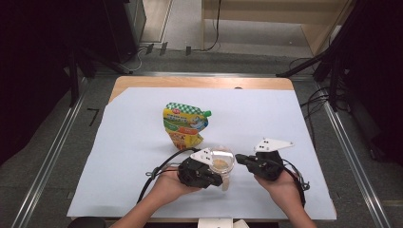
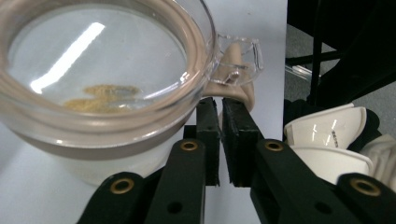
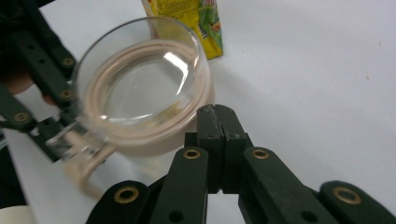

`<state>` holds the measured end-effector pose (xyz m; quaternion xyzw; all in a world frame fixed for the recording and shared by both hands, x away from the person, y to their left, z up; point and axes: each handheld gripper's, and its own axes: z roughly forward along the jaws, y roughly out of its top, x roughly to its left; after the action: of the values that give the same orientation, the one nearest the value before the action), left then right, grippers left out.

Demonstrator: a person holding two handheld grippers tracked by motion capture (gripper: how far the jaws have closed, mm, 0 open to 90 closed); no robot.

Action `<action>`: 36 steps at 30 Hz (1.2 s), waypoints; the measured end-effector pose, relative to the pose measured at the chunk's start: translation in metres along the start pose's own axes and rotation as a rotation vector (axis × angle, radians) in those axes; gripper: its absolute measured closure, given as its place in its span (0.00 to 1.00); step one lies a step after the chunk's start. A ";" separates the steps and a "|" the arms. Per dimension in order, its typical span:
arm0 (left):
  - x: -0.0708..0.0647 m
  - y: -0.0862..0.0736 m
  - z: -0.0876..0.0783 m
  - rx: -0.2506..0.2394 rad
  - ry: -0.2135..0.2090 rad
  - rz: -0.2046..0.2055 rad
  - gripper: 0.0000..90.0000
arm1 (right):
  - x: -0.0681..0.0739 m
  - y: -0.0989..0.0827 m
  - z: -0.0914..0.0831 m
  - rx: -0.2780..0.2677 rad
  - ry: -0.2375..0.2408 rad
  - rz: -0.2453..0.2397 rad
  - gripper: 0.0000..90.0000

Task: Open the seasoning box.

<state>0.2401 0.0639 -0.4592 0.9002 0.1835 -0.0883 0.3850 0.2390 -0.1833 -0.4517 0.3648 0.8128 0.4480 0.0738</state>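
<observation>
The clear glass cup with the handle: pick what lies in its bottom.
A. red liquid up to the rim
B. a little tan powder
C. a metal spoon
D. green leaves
B: in the left gripper view a thin patch of tan powder lies on the bottom of the clear glass cup, with no leaves, spoon or red liquid in it.

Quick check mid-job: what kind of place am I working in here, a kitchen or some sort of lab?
Most likely a lab or recording studio, not a kitchen: the table wears a plain white sheet, dark stands flank it, cables trail over grey carpet, and floor rails run alongside.
</observation>
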 end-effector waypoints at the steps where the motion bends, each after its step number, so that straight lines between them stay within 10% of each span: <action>1: 0.001 -0.001 -0.003 -0.005 -0.013 -0.005 0.92 | 0.002 -0.001 -0.003 -0.002 0.001 -0.002 1.00; 13: 0.011 -0.007 -0.041 -0.009 -0.027 -0.003 0.66 | 0.041 -0.013 -0.025 -0.016 0.037 -0.036 1.00; 22: 0.030 -0.015 -0.053 -0.059 0.033 -0.068 0.46 | 0.065 -0.018 -0.009 0.018 0.098 -0.108 1.00; 36: 0.041 -0.019 -0.063 -0.102 0.080 -0.092 0.43 | 0.079 -0.024 0.027 0.111 0.114 -0.144 1.00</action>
<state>0.2712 0.1319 -0.4406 0.8729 0.2441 -0.0603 0.4182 0.1815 -0.1208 -0.4702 0.2828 0.8635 0.4158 0.0392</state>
